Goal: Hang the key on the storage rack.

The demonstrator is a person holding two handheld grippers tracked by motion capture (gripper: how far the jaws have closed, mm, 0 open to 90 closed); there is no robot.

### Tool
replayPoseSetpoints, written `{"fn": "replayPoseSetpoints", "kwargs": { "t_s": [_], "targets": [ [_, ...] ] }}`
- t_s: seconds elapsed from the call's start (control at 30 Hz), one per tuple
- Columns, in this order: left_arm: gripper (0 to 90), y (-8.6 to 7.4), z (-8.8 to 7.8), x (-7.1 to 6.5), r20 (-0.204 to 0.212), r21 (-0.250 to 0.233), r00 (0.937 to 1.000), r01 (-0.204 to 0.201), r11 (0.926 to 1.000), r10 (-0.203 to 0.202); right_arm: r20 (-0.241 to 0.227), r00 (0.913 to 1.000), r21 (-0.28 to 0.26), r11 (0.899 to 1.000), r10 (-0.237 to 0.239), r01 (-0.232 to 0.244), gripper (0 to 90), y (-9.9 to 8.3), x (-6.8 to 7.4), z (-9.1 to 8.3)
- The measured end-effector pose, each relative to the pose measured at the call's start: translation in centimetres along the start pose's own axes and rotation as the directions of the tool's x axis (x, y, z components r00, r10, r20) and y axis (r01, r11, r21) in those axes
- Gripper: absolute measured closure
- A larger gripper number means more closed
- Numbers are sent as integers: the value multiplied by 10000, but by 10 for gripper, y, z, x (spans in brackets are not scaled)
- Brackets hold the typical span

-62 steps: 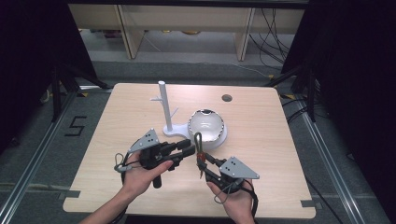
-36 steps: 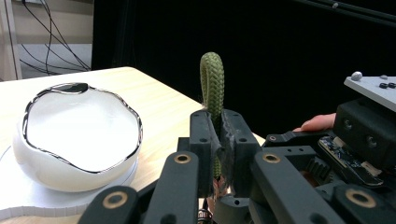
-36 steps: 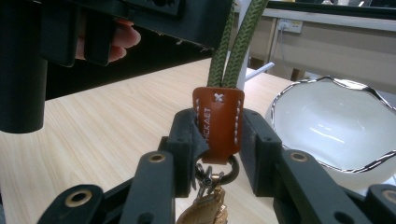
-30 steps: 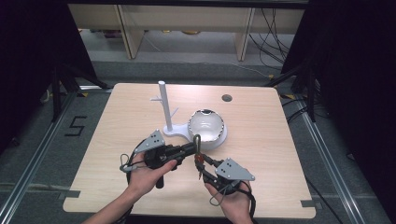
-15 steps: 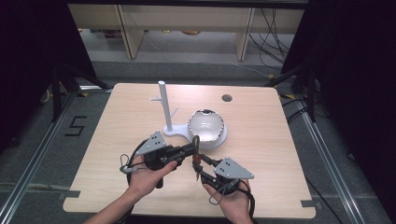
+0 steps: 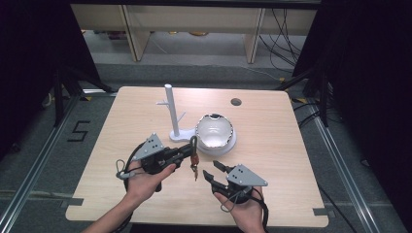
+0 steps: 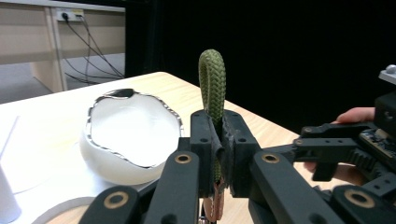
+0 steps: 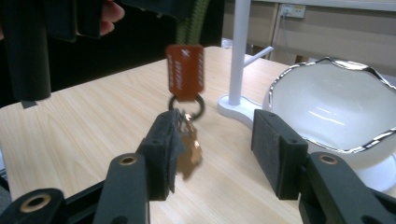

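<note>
Handover looks finished from where we stand: our left gripper (image 6: 190,150) has its jaws pinched tight on the green braided loop (image 7: 212,84) of a keychain, and the rest of it hangs free below, above the wooden table (image 6: 145,109). In the right gripper view we see what dangles there: a brown leather tag (image 8: 185,72), a dark ring under it, and a coppery key (image 8: 189,151) just in front of our own jaws. Our right gripper (image 6: 212,171) has just been opening; its jaws now stand wide, and the key sits level with the left pad without being pressed from both sides, so we judge that nothing is held there. In the high view the keychain (image 6: 194,156) hangs between the two grippers, just short of the white bowl with the wavy silver rim (image 6: 215,132), and the white peg stand (image 6: 171,114) rises just beside that bowl. Both bowl and stand look unoccupied. What is left, as we read it, is the placing itself: carrying the loop over to the stand and slipping it onto one of the short side pegs, or lowering the keychain into the bowl; we cannot tell which is meant. The right hand (image 6: 245,213) rests low near the table's front edge, apart from the keychain.
</note>
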State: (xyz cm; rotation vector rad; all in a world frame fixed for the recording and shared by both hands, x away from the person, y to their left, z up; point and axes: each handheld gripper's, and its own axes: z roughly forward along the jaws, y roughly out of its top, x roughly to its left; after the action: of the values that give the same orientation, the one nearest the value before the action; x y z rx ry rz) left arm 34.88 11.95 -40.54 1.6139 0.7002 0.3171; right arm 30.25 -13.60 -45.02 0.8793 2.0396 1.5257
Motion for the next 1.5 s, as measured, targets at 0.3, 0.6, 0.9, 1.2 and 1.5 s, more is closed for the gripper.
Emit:
{"fn": "replayPoseSetpoints", "kwargs": {
  "t_s": [0.3,0.6,0.9,1.2,1.5],
  "targets": [
    [835,-2,-12,13,-533,-71,9986,-46,10000,42,142,9997,185,9997,176,-178,513,-6,-6,-6],
    [834,-3,-22,25,-948,-232,9955,-4,9997,-18,291,9995,255,9996,71,-79,503,-10,-11,-10],
    [834,-3,-30,36,-1458,-316,9893,-19,9995,-27,396,9990,309,9993,191,-203,500,-13,-13,-15],
    [834,-3,-34,43,-1791,-378,9838,46,9993,-114,447,9976,335,9979,534,-549,500,-17,-14,-19],
    [834,1,-39,55,-2250,-517,9742,54,9986,-169,668,9973,311,9989,320,-341,495,-20,-17,-24]
  ]
}}
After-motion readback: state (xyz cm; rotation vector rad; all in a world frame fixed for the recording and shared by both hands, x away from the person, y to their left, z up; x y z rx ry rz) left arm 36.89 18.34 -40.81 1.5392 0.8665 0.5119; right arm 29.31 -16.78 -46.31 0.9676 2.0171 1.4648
